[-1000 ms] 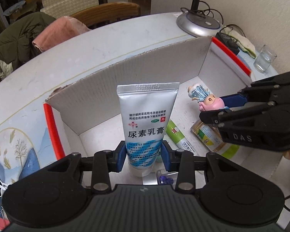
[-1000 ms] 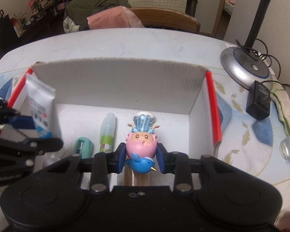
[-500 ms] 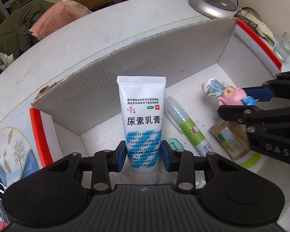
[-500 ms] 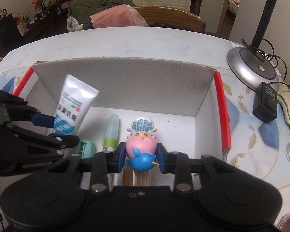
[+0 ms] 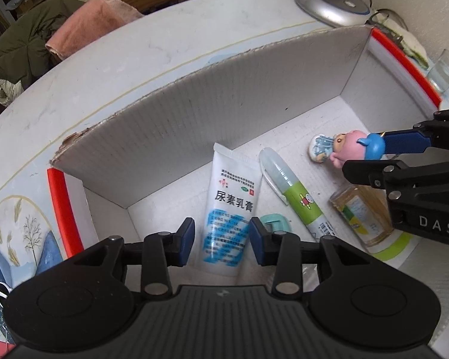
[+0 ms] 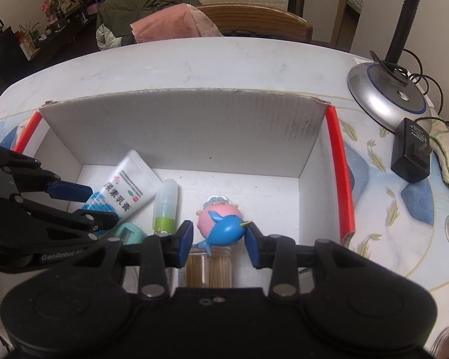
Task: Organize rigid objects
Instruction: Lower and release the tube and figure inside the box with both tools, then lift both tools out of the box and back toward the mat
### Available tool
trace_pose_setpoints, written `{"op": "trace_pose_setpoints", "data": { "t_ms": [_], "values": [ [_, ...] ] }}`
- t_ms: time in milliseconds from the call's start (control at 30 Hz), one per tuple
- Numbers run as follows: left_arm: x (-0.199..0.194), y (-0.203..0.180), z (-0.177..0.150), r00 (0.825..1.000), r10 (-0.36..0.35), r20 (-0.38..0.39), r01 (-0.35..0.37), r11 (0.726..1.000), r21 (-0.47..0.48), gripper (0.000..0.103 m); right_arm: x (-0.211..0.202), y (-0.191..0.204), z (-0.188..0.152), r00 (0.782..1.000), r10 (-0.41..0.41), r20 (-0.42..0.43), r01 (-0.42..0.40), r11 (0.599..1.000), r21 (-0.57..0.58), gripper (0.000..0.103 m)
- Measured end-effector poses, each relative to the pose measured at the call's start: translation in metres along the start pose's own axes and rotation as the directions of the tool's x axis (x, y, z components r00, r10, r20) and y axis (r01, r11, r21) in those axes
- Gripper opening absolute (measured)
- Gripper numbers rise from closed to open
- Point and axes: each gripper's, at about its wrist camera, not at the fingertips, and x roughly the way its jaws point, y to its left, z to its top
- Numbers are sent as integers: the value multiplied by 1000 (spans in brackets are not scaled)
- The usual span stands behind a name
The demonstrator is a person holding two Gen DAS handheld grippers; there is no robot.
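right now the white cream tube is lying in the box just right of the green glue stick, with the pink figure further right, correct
Not quite. In the left wrist view the white cream tube lies just left of the green glue stick, not right of it. The pink figure is further right in the box, as you said.

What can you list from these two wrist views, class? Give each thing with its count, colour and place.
Cardboard box: one, white with red edges, on the table.
Cream tube: one, white and blue, lying in the box between the left jaws.
Glue stick: one, green and clear, beside the tube.
Toy figure: one, pink and blue, between the right jaws.
Toothpick jar: one, clear, box floor.
Lamp base: one, silver, table.
Left gripper: black, jaws opening.
Right gripper: black, jaws opening.
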Motion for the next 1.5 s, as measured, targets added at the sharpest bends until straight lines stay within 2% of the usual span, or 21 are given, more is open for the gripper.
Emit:
{"op": "trace_pose_setpoints", "data": {
  "t_ms": [100,267,367,667,900,1000,1067,1133,1267,1400,1500],
  "values": [
    [-7,-3,-3,1000,-19,19,19,1000,6,50,-6,0,-2,1000,9,5,-9,1000,-2,41],
    [-26,-5,-12,997,-43,67,43,999,-9,52,-16,3,-8,1000,21,17,-21,1000,-5,49],
    [-41,-4,-19,992,-58,108,61,998,-21,61,-30,4,-13,999,31,38,-31,1000,-4,51],
    [-84,0,-46,974,-91,206,104,993,-53,61,-70,18,-26,992,74,104,-72,997,-23,62],
    [-123,3,-71,951,-110,288,135,988,-70,61,-95,33,-37,984,103,143,-99,994,-40,66],
    [-138,5,-84,940,-117,322,147,987,-71,62,-112,43,-44,977,123,172,-117,992,-42,74],
    [-147,7,-95,933,-117,342,149,986,-71,62,-120,47,-47,974,130,185,-124,991,-43,77],
    [-157,10,-105,925,-101,366,141,987,-82,68,-127,53,-51,971,137,197,-129,990,-51,81],
    [-173,19,-124,911,-78,405,135,984,-114,71,-140,64,-58,964,142,223,-133,990,-56,83],
    [-182,32,-146,906,-67,418,136,981,-138,72,-146,71,-62,959,163,232,-155,987,-51,87],
    [-185,45,-160,905,-52,422,133,977,-166,80,-150,88,-68,956,164,242,-156,986,-52,93]
  ]
}}
